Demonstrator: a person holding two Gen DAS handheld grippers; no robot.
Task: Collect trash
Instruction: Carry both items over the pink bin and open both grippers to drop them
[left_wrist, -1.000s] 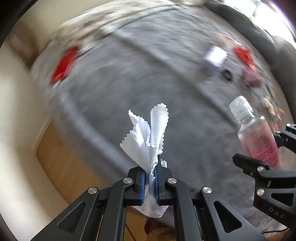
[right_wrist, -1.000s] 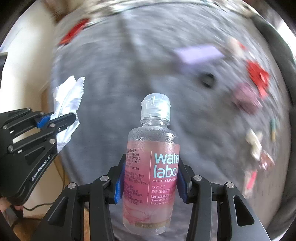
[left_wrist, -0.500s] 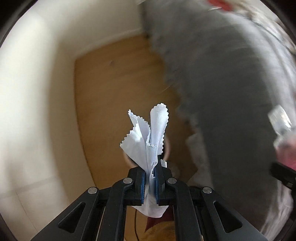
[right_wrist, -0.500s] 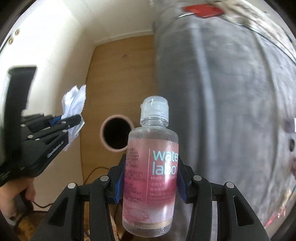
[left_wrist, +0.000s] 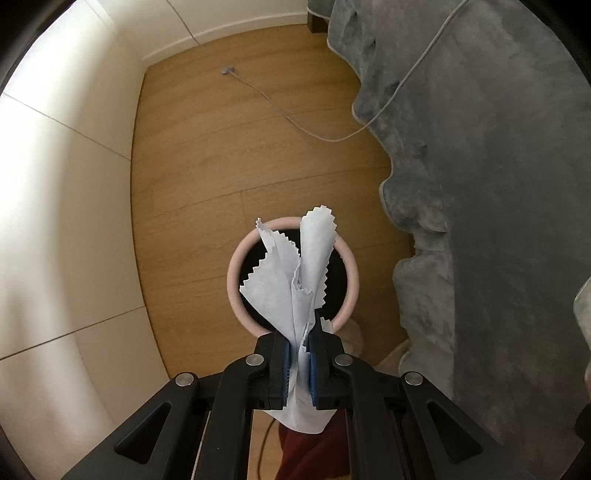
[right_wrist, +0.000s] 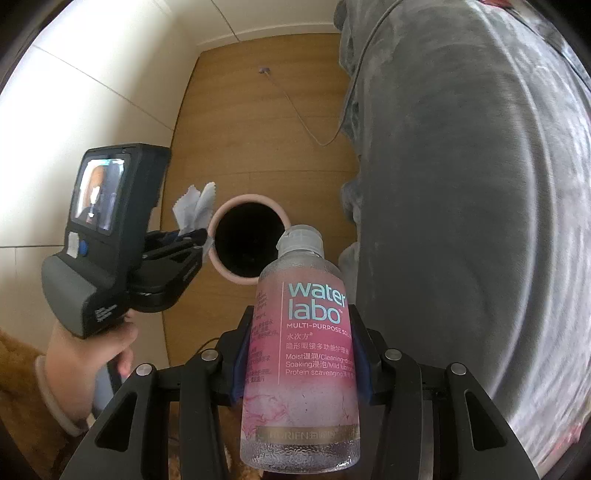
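While the left gripper (left_wrist: 298, 363) pinches a cloth (left_wrist: 291, 273), the right gripper (right_wrist: 299, 354) clamps a bottle (right_wrist: 301, 354).

Crumpled white cloth (left_wrist: 291, 284) and pink-labelled bottle (right_wrist: 301, 354) above pink bin (left_wrist: 236, 269).

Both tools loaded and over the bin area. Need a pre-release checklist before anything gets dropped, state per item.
1. Left tool shut on the white cloth: ok.
2. Right tool shut on the pink bottle: ok.
3. Pink bin mouth open and unobstructed: ok.
4. Cloth over the bin opening: cannot tell. The left wrist view puts it over the mouth; the right wrist view shows it beside the left rim.
5. Bottle over the opening: cannot tell; its cap overlaps the bin's near right rim, height unclear.
6. Grey cable on the floor clear of the bin: ok.
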